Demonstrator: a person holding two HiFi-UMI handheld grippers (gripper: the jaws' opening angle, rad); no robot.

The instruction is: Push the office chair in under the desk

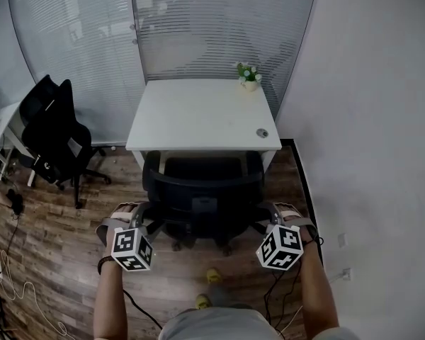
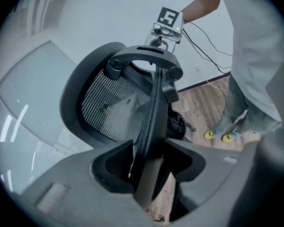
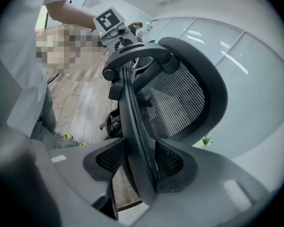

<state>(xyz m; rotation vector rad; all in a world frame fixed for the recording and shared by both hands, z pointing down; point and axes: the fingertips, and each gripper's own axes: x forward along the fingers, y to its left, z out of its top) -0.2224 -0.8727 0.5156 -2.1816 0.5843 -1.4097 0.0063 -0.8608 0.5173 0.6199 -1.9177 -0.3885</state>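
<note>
Under the worktop (image 1: 198, 115) the office chair (image 1: 202, 190) is partly tucked — heavy but free-rolling, best driven by its stiff back rim. That rim is clenched by the right tongs (image 3: 139, 148); the left tongs (image 2: 149, 148) seem loose around it.

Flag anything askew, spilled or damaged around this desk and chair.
Nothing stands out. The office chair sits square to the desk, its backrest close to the front edge. The potted plant stands upright at the desk's far right corner. Only loose cables trail over the floor at the left.
</note>
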